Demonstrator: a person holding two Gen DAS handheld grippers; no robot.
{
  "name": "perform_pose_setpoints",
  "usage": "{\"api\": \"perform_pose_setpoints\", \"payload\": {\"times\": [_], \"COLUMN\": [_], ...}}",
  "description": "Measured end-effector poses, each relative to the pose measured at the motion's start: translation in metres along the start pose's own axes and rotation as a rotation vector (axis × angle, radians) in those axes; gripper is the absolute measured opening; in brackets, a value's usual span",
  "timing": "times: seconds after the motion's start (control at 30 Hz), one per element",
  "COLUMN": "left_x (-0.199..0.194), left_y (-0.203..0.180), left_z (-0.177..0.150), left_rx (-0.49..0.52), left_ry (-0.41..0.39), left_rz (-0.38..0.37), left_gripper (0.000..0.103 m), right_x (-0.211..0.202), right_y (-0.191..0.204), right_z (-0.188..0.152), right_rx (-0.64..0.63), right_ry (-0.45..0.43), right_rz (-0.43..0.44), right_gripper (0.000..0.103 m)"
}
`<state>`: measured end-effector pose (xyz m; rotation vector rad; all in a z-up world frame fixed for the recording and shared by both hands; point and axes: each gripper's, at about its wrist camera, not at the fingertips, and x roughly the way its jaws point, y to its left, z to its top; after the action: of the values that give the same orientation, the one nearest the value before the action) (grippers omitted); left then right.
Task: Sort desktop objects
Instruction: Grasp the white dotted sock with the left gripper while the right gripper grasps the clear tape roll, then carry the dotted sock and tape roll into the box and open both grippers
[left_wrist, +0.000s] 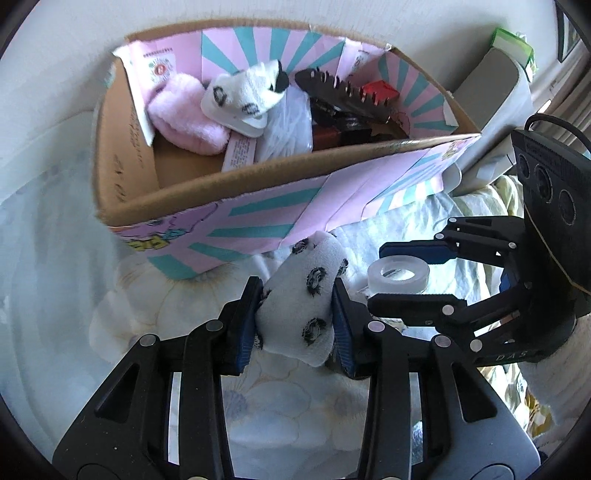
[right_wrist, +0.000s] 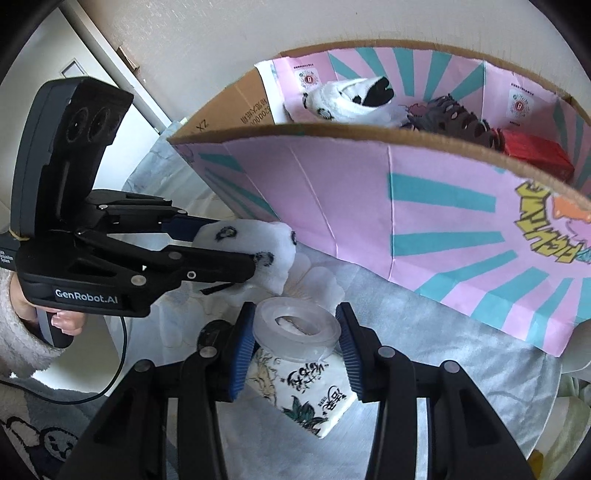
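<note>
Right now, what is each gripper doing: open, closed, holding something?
Left gripper: closed on the spotted white slipper.
Right gripper: closed on the clear tape roll.

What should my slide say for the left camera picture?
Left gripper squeezes a spotted slipper beside the pink box.

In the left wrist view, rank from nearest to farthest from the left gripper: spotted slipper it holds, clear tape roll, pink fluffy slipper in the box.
1. Spotted slipper, clamped in the left gripper.
2. Clear tape roll, just right, in the right gripper.
3. Pink fluffy slipper, far, inside the box.
</note>
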<state>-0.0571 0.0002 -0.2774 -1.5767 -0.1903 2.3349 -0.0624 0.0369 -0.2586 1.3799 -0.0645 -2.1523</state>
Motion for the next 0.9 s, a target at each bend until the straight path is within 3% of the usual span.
{"api": "perform_pose_setpoints", "payload": {"times": [0.27, 0.37, 0.67, 0.9], "left_x": [-0.046, -0.07, -0.129, -0.144], "left_y": [-0.002, -0.002, -0.007, -0.02], "left_z": [0.003, 0.007, 0.038, 0.078], "left_rx": [-0.004, 0.002, 0.039, 0.096], "left_ry": [-0.043, -0.074, -0.192, -0.273], "left_rz": [0.023, 0.044, 0.174, 0.268], "left_gripper": [0.034, 0.034, 0.034, 0.034], "right_x": [-0.023, -0.038, -0.097, -0.134], "right_y": [0.021, 0.015, 0.019, 0.006], "right_z": [0.003, 0.022, 0.066, 0.096], "right_rx": [-0.012, -0.024, -0.084, -0.136], "right_ry": [-0.017, -0.033, -0.114, -0.171], "right_rz": [-0.017, -0.027, -0.088, -0.157], "right_gripper": [0.04, 0.04, 0.04, 0.04]}}
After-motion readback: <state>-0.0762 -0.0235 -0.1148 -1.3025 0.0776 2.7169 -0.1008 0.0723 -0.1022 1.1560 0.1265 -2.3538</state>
